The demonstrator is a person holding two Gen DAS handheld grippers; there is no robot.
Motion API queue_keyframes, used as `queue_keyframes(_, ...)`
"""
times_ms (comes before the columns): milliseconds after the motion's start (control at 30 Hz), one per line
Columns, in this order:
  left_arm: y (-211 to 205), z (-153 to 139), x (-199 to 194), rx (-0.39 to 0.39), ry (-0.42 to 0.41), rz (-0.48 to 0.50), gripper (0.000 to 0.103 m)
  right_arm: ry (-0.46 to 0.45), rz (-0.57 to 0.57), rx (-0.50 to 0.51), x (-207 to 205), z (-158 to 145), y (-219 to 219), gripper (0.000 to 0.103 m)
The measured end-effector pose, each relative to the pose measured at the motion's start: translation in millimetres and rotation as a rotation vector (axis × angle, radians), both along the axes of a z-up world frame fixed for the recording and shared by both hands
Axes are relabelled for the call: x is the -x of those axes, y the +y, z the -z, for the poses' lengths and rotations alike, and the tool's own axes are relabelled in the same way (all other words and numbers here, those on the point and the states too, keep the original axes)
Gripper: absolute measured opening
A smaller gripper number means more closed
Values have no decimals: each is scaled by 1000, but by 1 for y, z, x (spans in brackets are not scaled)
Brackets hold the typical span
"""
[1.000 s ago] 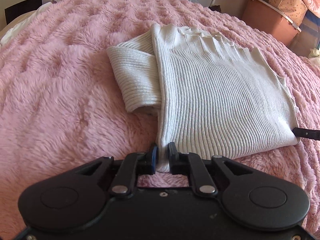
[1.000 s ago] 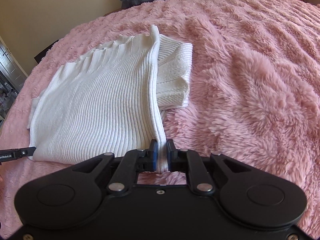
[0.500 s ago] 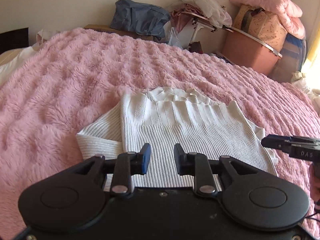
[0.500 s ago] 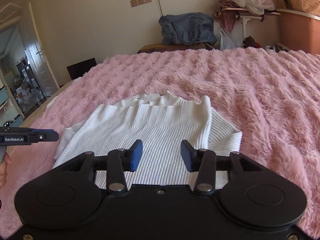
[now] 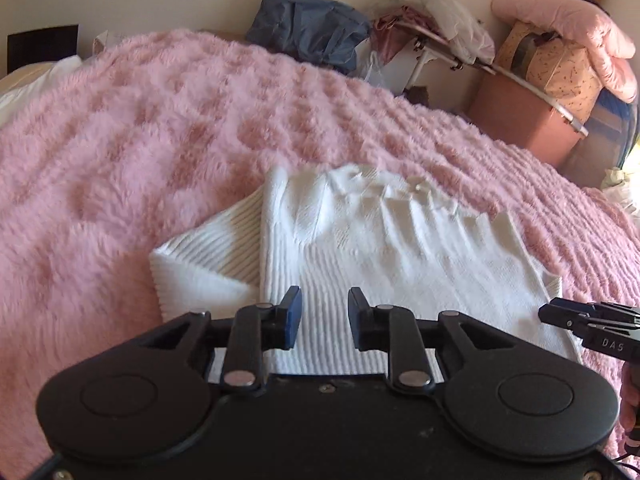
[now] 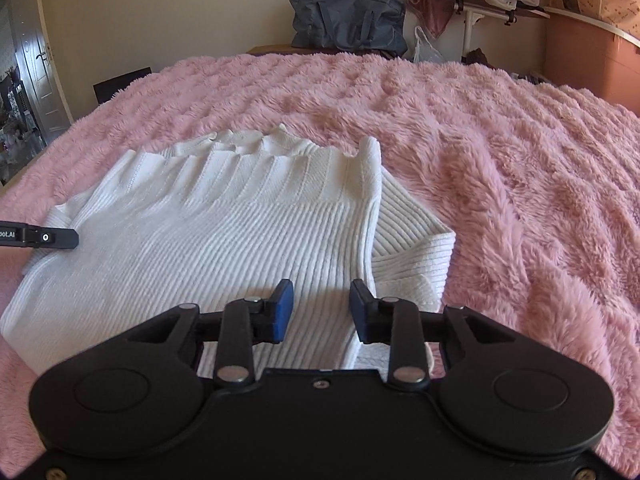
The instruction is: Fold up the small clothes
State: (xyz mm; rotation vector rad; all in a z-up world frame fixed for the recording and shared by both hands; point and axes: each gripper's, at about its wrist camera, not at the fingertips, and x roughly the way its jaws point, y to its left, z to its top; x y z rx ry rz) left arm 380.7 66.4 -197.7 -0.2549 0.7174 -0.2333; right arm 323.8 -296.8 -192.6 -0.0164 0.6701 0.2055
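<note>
A white ribbed knit sweater (image 5: pixel 392 264) lies folded flat on the pink fluffy blanket (image 5: pixel 120 152), with one sleeve sticking out at its left side (image 5: pixel 200 264). My left gripper (image 5: pixel 323 312) is open and empty just above the sweater's near edge. The sweater also shows in the right wrist view (image 6: pixel 224 240), its sleeve out to the right (image 6: pixel 408 248). My right gripper (image 6: pixel 320 308) is open and empty above the near edge. Each gripper's tip shows in the other view: the right one (image 5: pixel 576 318), the left one (image 6: pixel 44 237).
The blanket (image 6: pixel 500 160) covers the whole bed. Behind it stand a dark blue bag (image 6: pixel 348 20), a rack with clothes (image 5: pixel 440 36), a brown box (image 5: pixel 528 120) and pink bedding (image 5: pixel 572 20). A door (image 6: pixel 36 64) is at far left.
Both grippers were shut on the sweater's near edge one second ago. They have let go, opened, and lifted back, so the views now tilt up toward the room.
</note>
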Motion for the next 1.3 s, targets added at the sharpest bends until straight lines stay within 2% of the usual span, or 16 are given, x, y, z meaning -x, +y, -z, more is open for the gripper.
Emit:
queue_keyframes(67, -5, -8, -10, 9, -44, 24, 29, -35, -18, -13, -3, -7, 4, 31)
queue_keyframes(133, -9, -10, -28, 16, -50, 44, 29, -49, -21, -8, -15, -11, 9, 31)
queue_keyframes(300, -9, 5, -76, 48, 36, 13, 29, -86, 2, -37, -54, -12, 3, 33)
queue_keyframes(400, -3, 19, -94, 66, 105, -36, 29, -67, 35, -62, -77, -9, -4, 34)
queue_keyframes(500, 6, 28, -99, 117, 137, -73, 27, -19, 68, -69, -96, -1, -8, 34)
queue_keyframes(667, 14, 37, -95, 130, 150, -105, 20, -11, 150, 36, -101, 12, -16, 34)
queue_keyframes(733, 15, 41, -93, 157, 164, -116, 20, 14, 161, -3, -102, 17, -24, 35)
queue_keyframes(800, 17, 35, -88, 174, 151, -121, 20, 0, 187, -34, -96, 11, -28, 35)
queue_keyframes(867, 21, 23, -80, 178, 137, -114, 28, -38, 218, -54, -84, -1, -26, 36)
queue_keyframes(967, 31, -1, -65, 106, 90, -92, 32, -78, 150, -80, -58, -23, -8, 36)
queue_keyframes(1033, 45, -13, -54, 83, 76, -86, 34, -103, 62, -82, -33, -35, 16, 36)
queue_keyframes(1133, 70, -24, -35, 111, 72, -77, 36, -120, -82, -31, 6, -42, 66, 37)
queue_keyframes(1300, 104, -31, 2, 146, 66, -86, 40, -69, -253, -13, 58, -38, 133, 38)
